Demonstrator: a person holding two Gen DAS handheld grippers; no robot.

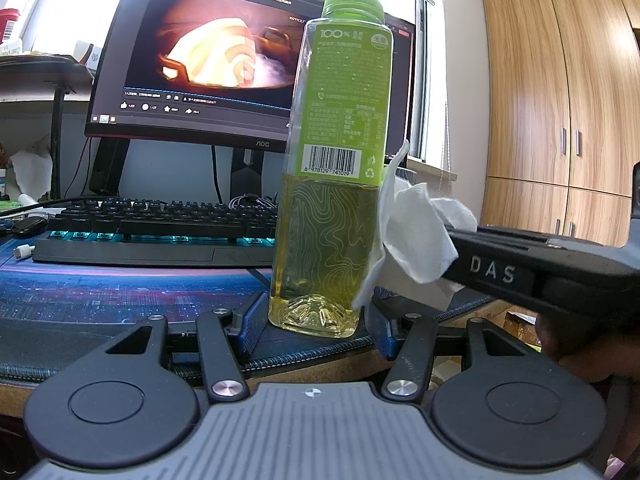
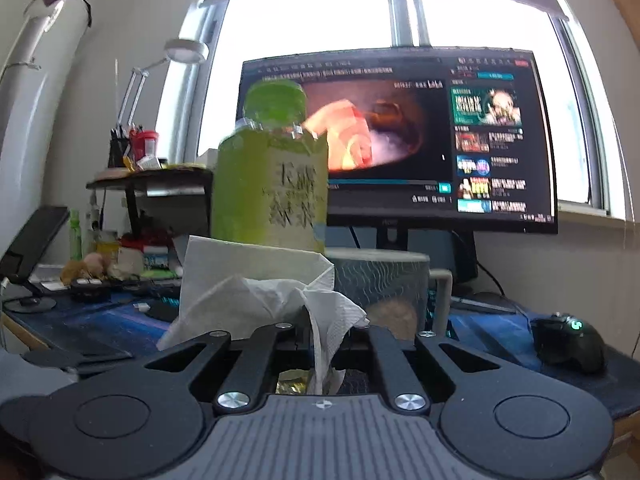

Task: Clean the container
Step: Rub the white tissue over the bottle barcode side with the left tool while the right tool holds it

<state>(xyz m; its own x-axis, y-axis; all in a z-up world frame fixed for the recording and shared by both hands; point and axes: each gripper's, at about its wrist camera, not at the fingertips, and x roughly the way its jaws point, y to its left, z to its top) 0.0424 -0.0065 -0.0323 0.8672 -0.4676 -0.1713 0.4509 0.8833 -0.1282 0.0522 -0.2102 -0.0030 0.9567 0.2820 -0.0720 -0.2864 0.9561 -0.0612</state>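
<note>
Bottle (image 1: 332, 168) is standing upright on the desk mat (image 1: 120, 292), its long axis vertical and its green cap (image 1: 354, 4) pointing straight up. Yellow-green liquid is filling roughly its lower half, and the barcode side of the label is facing the left wrist camera. Its base is sitting between the blue pads (image 1: 252, 328) of the left gripper (image 1: 316, 330), which is holding it at mid-width, the jaws parted only as far as the base is wide; the left pad is lying against the base, while the tissue is covering the meeting point on the right.

Coming in from the right of that gripper, the right gripper (image 1: 452, 256) is lying level, its jaws pinched shut on a crumpled white tissue (image 1: 412, 236). The tissue is pressing against the bottle's right side, around the lower half.

From the right wrist camera, the bottle (image 2: 272, 176) is rising just ahead of the right gripper (image 2: 324, 328), with the tissue (image 2: 256, 292) bunching between them. A monitor (image 1: 208, 60) is glowing behind the bottle, and a keyboard (image 1: 160, 224) is lying beyond the left gripper, to the left.
</note>
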